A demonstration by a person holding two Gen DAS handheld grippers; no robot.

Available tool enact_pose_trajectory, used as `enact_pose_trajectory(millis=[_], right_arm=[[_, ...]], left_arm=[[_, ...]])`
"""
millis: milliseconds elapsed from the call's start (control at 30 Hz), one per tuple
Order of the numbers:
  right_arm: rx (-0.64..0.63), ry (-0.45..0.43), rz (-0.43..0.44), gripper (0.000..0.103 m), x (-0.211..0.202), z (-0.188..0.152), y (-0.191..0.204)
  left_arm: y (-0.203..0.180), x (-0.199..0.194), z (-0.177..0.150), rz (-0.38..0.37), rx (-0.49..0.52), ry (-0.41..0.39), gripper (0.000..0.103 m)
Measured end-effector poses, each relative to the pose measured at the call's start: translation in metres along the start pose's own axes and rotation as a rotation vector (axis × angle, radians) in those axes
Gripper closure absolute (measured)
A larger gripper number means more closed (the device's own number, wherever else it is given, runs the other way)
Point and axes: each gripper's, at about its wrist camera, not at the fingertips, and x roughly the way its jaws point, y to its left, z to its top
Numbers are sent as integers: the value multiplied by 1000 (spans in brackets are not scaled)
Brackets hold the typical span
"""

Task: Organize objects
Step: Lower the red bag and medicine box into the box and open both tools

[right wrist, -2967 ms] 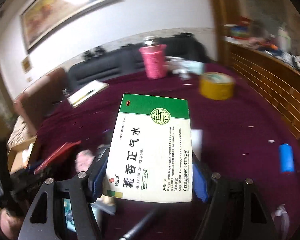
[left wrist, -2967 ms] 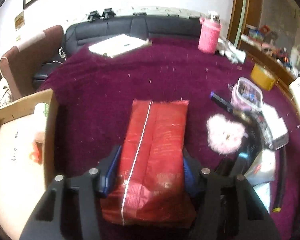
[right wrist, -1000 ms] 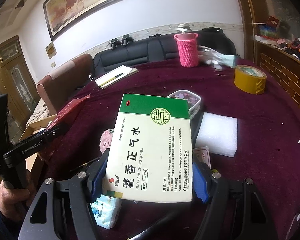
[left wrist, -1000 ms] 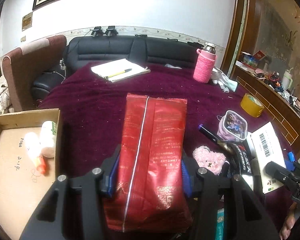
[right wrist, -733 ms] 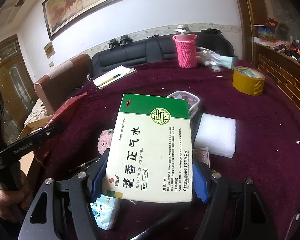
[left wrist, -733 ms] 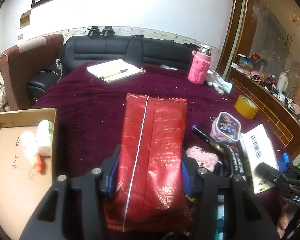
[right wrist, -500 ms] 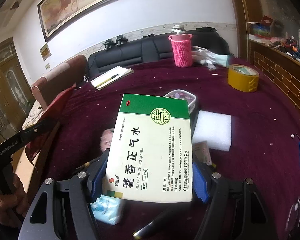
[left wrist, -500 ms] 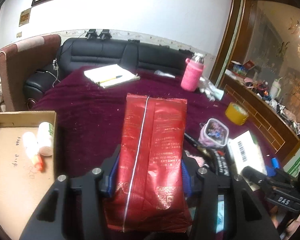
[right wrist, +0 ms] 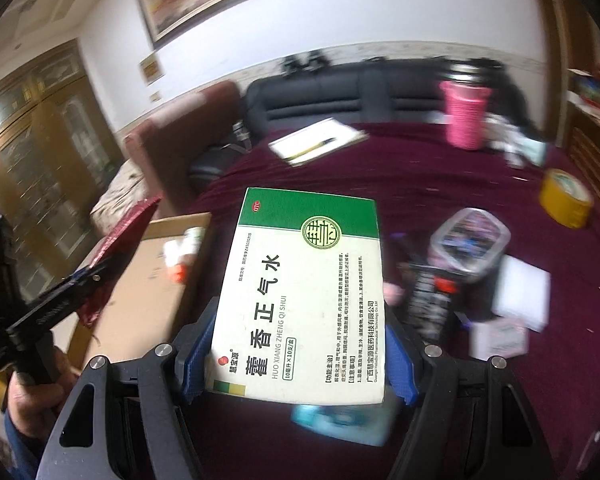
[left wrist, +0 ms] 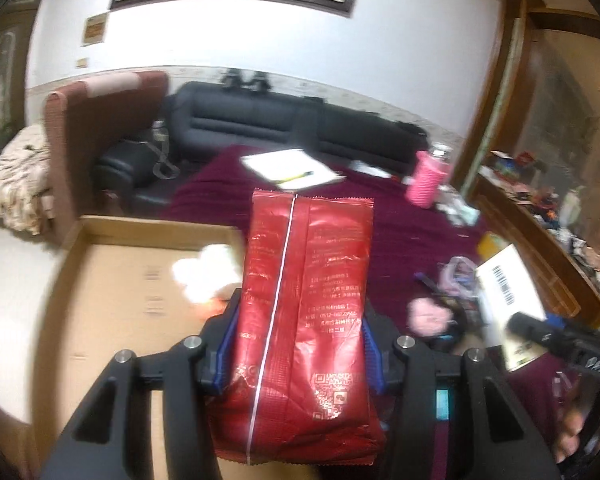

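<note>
My left gripper (left wrist: 300, 344) is shut on a red foil packet (left wrist: 304, 320) and holds it in the air over the right edge of an open cardboard box (left wrist: 112, 280). My right gripper (right wrist: 296, 356) is shut on a green and white medicine box (right wrist: 304, 296) above the maroon table (right wrist: 440, 176). The red packet (right wrist: 120, 240) and the cardboard box (right wrist: 148, 304) also show at the left of the right wrist view. The medicine box (left wrist: 508, 288) shows at the right of the left wrist view.
White bottles (left wrist: 208, 272) lie in the cardboard box. On the table are a pink-sleeved bottle (right wrist: 464, 120), a notebook with a pen (right wrist: 320, 144), a yellow tape roll (right wrist: 564, 200), a clear plastic container (right wrist: 468, 244), a white foam block (right wrist: 524, 296) and a pink fuzzy item (left wrist: 428, 316).
Both grippers have swung to the left with their loads. The cardboard box now fills more of the left wrist view and has come into the right wrist view.
</note>
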Motion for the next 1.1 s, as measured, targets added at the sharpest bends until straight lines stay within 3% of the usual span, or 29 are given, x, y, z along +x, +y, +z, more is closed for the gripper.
enact_pose_trajectory(millis=[333, 700, 1100], right_arm=[[-57, 154, 102, 26, 72, 28, 77], [-75, 288, 108, 26, 171, 49, 143], [8, 360, 144, 26, 220, 62, 152]], left_arm=[[94, -6, 2, 200, -39, 96, 53], [122, 46, 21, 269, -49, 211, 53], [147, 62, 22, 265, -136, 232, 52]])
